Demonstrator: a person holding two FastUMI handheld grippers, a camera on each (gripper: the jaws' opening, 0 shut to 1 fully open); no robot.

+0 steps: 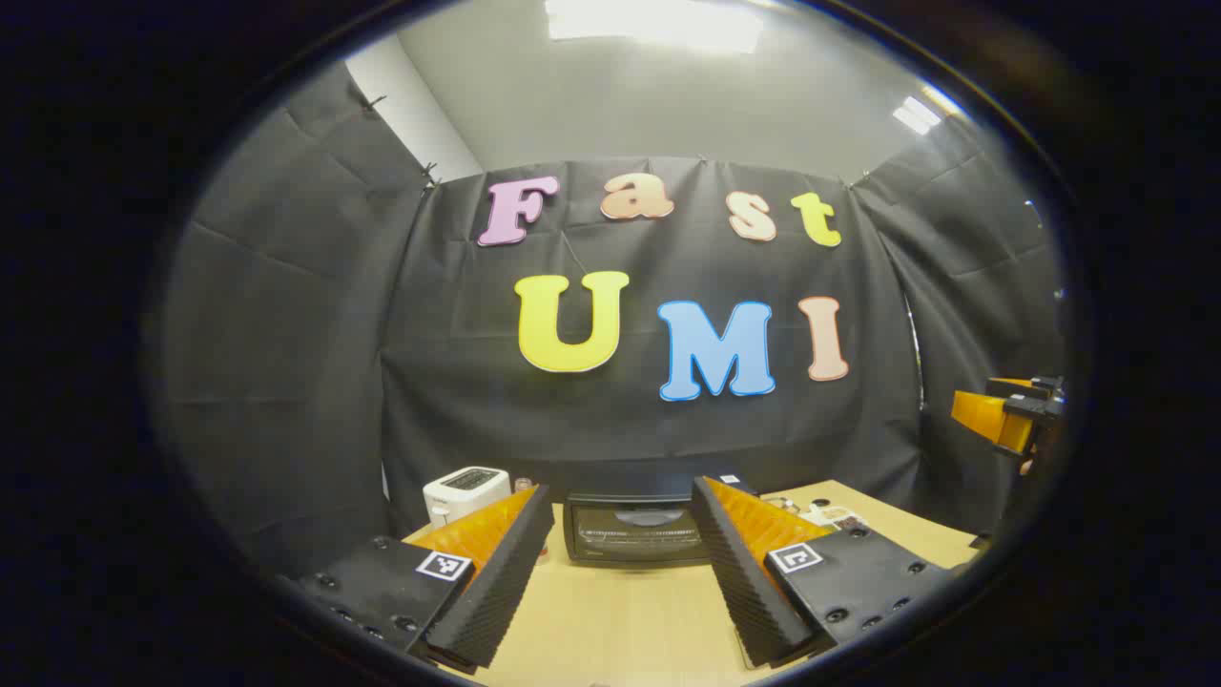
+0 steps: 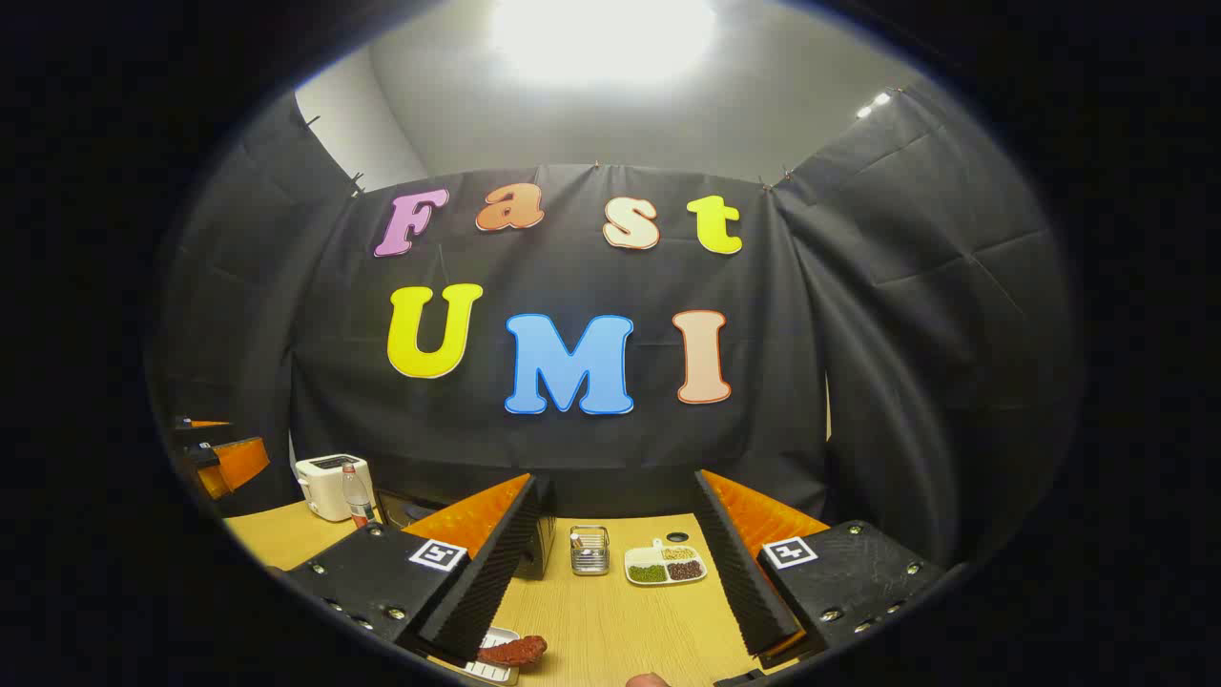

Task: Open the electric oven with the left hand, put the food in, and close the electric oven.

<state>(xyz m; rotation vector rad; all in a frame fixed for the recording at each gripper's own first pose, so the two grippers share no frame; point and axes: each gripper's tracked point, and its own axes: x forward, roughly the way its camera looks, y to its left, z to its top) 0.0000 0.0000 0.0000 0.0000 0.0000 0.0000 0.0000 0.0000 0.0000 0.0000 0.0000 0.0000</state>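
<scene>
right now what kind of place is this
Probably a staged kitchen counter inside a recording booth: a light wooden tabletop holds a black electric oven with its door shut, a white toaster and a white divided dish of beans, with black cloth walls behind.

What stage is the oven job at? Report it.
Nothing looks done yet. The electric oven sits with its door closed, straight ahead of the left gripper, whose jaws are open and empty. The food lies on the table below the open right gripper. Opening, loading and closing all remain.
</scene>
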